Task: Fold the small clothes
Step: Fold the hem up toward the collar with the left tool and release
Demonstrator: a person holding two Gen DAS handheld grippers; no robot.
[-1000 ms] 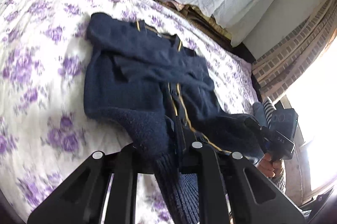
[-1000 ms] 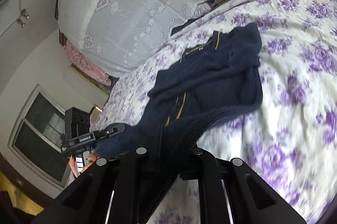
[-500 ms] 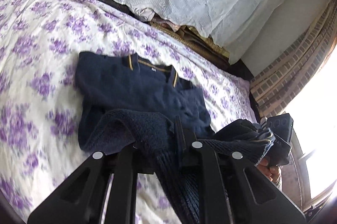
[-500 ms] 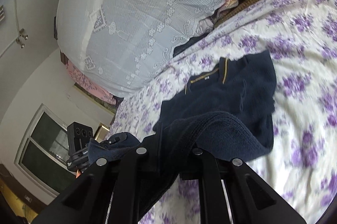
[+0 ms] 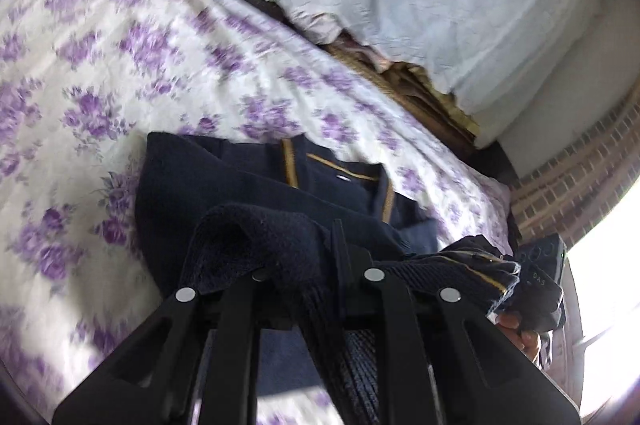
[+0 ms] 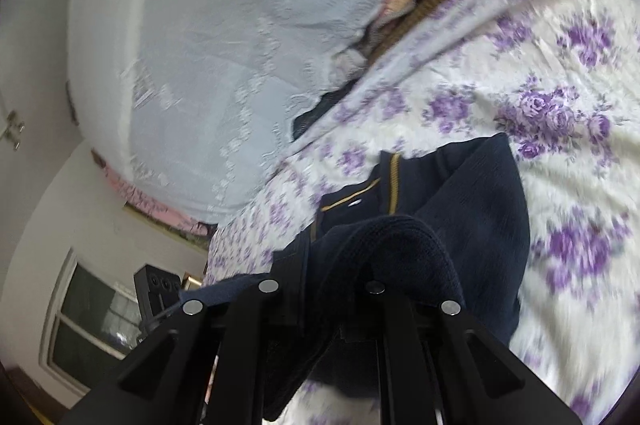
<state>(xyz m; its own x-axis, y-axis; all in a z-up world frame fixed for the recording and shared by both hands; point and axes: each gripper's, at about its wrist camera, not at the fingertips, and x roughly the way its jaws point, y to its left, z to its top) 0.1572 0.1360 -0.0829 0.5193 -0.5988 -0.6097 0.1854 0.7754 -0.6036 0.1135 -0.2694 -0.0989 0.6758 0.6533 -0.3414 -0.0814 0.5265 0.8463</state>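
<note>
Navy knitted cardigan with mustard-yellow trim along collar and front edges [image 5: 256, 193]: lies on the bed, collar end away from both cameras, near hem lifted and doubled over towards the collar, forming a raised fold across the garment.

Bedsheet, white cotton with purple flower print [image 5: 100, 77]: covers the bed under and around the cardigan; blurred in both views.

White lace-patterned cloth [image 6: 224, 37]: drapes over a bulky heap beyond the far edge of the sheet.

Brick wall, reddish-brown [image 5: 580, 185]: at the right of the left wrist view.

Window, white-framed [image 6: 88, 313]: lower left of the right wrist view.

Left gripper, black, two-fingered [image 5: 316, 261]: fingers together, clamped on the ribbed hem of the cardigan, knit bunched over them.

Right gripper, black, two-fingered [image 6: 322, 281]: fingers together, clamped on the hem at the garment's other side; knit humps over its tips.

Person's hand [image 5: 520, 331]: grips the right gripper's handle, fingers partly visible below the fabric.
</note>
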